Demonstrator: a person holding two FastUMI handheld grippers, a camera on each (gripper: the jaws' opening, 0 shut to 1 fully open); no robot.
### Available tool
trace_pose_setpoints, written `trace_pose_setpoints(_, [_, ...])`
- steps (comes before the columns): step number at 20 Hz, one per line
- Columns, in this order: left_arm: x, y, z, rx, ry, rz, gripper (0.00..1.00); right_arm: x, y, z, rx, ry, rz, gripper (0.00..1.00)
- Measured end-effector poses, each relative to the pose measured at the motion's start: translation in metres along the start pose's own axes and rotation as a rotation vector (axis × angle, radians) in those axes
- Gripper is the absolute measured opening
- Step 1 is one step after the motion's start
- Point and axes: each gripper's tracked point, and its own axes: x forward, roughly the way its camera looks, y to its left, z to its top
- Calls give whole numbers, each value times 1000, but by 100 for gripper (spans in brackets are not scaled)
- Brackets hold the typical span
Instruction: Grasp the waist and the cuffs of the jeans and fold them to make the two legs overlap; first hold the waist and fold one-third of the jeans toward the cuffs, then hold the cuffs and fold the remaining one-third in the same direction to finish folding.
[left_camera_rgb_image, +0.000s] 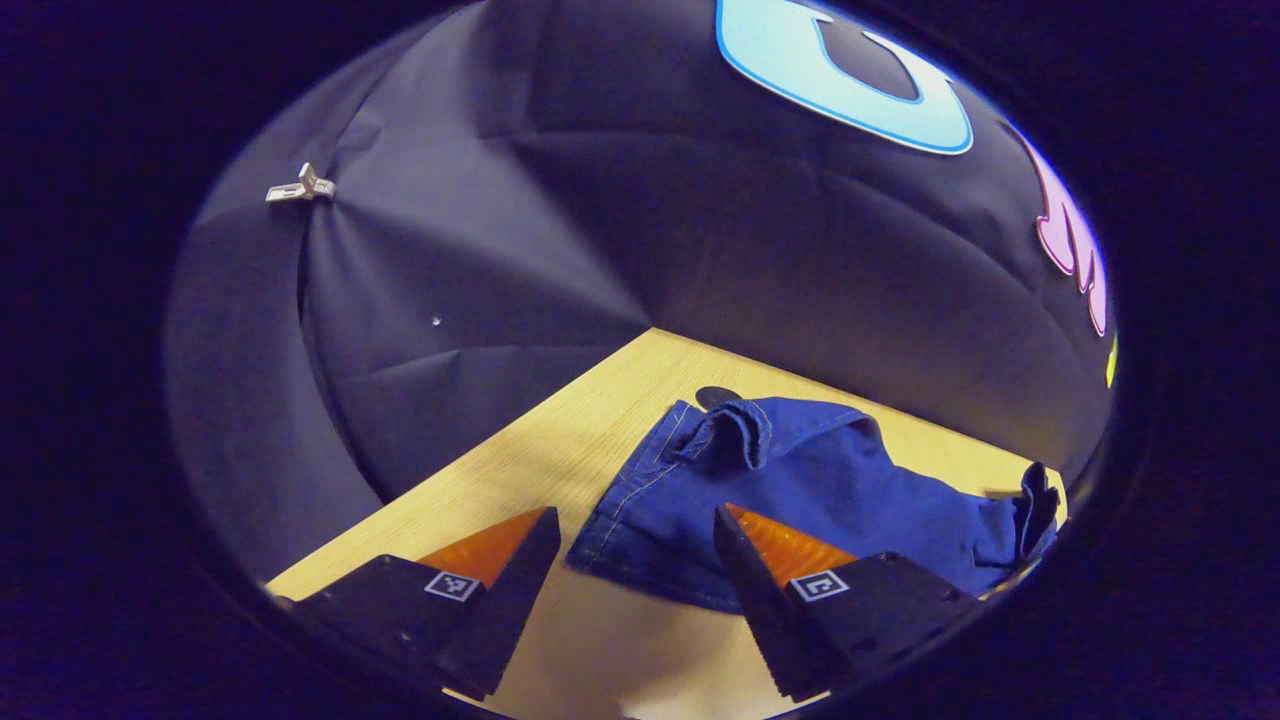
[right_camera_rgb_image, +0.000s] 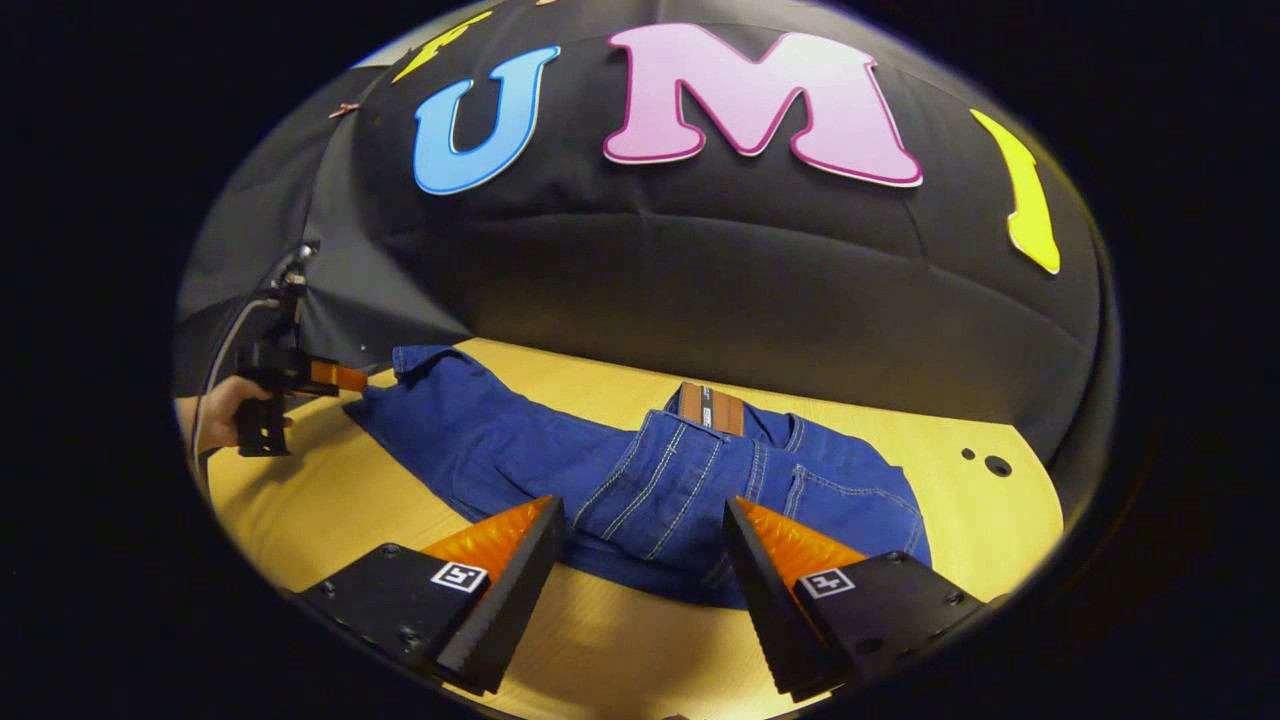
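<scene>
Blue jeans (right_camera_rgb_image: 640, 480) lie stretched across the wooden table (right_camera_rgb_image: 620, 640), with the waist and its brown patch (right_camera_rgb_image: 710, 408) near the middle and the legs running off to the left. My right gripper (right_camera_rgb_image: 642, 508) hovers open just in front of the waist edge, holding nothing. In the left gripper view the cuff end of the jeans (left_camera_rgb_image: 780, 480) lies flat, with one cuff (left_camera_rgb_image: 740, 430) rumpled on top. My left gripper (left_camera_rgb_image: 635, 520) is open at the near edge of the cuffs. In the right gripper view a hand (right_camera_rgb_image: 215, 410) holds that left gripper (right_camera_rgb_image: 300, 378) beside the cuffs.
The black cloth wall (right_camera_rgb_image: 700, 280) closes the table's far side, close behind the jeans. Two small holes (right_camera_rgb_image: 997, 465) mark the tabletop right of the waist, and another hole (left_camera_rgb_image: 715, 395) sits behind the cuffs. A metal bracket (left_camera_rgb_image: 300, 187) hangs on the wall.
</scene>
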Motion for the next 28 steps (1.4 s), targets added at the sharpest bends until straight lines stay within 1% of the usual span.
trace_pose_setpoints(1, [11, 14, -9, 32, 44, 52, 97, -7, -3, -1, 7, 4, -3, 96])
trace_pose_setpoints(2, [15, 14, -3, 83, 39, 75, 97, -9, -3, -2, 12, 5, -3, 96])
trace_pose_setpoints(3, [22, 12, -4, 118, 36, 58, 96, -10, -4, -3, 23, 4, 7, 96])
trace_pose_setpoints(4, [20, 9, -8, 114, 68, 58, 98, -5, -6, -2, 36, -2, 9, 96])
trace_pose_setpoints(5, [21, 11, -3, 128, 60, 55, 93, -1, -8, -2, 52, -4, 12, 96])
trace_pose_setpoints(6, [21, 4, -7, 108, 88, 15, 94, 1, -10, -3, 73, 2, 11, 96])
trace_pose_setpoints(7, [22, -3, -8, 89, 90, 17, 82, 3, -14, -4, 89, 13, 6, 96])
trace_pose_setpoints(8, [22, -8, -11, 78, 98, 2, 64, 4, -20, -6, 93, 29, -4, 96])
trace_pose_setpoints(9, [22, -16, -13, 58, 102, -35, 55, 3, -26, -7, 94, 29, -14, 93])
trace_pose_setpoints(10, [23, -25, -13, 30, 100, -61, 35, 2, -33, -9, 89, 25, -26, 92])
trace_pose_setpoints(11, [20, -26, -12, 17, 99, -77, 31, 1, -37, -11, 85, 29, -31, 97])
trace_pose_setpoints(12, [19, -28, -9, -14, 91, -88, 19, 0, -41, -16, 83, 45, -33, 97])
trace_pose_setpoints(13, [19, -31, -9, -44, 84, -102, 11, -1, -44, -17, 84, 49, -34, 97])
trace_pose_setpoints(15, [18, -39, -13, -128, 86, -146, 6, -7, -51, -16, 89, 49, -47, 97])
trace_pose_setpoints(16, [15, -40, -11, -166, 89, -160, 6, -10, -55, -13, 91, 43, -56, 97])
trace_pose_setpoints(17, [15, -39, -4, -180, 75, -168, 7, -13, -60, -10, 95, 40, -66, 97])
trace_pose_setpoints(19, [4, -41, 23, -160, 18, -180, 6, -20, -68, 0, 104, 33, -76, 97])
trace_pose_setpoints(20, [-5, -50, 33, -138, -13, -192, 6, -25, -72, 7, 106, 24, -84, 96])
trace_pose_setpoints(21, [-18, -55, 46, -109, -34, -198, 6, -30, -80, 13, 105, 19, -96, 96])
trace_pose_setpoints(22, [-44, -68, 69, -82, -72, -223, 6, -38, -91, 20, 111, 18, -116, 96])
trace_pose_setpoints(24, [-77, -89, 103, -76, -107, -274, 6, -53, -111, 26, 127, 36, -146, 96])
trace_pose_setpoints(26, [-104, -124, 129, -56, -117, -317, 6, -69, -128, 34, 127, 37, -176, 96])
trace_pose_setpoints(28, [-133, -167, 137, 6, -142, -361, 6, -85, -143, 42, 132, 30, -203, 96])
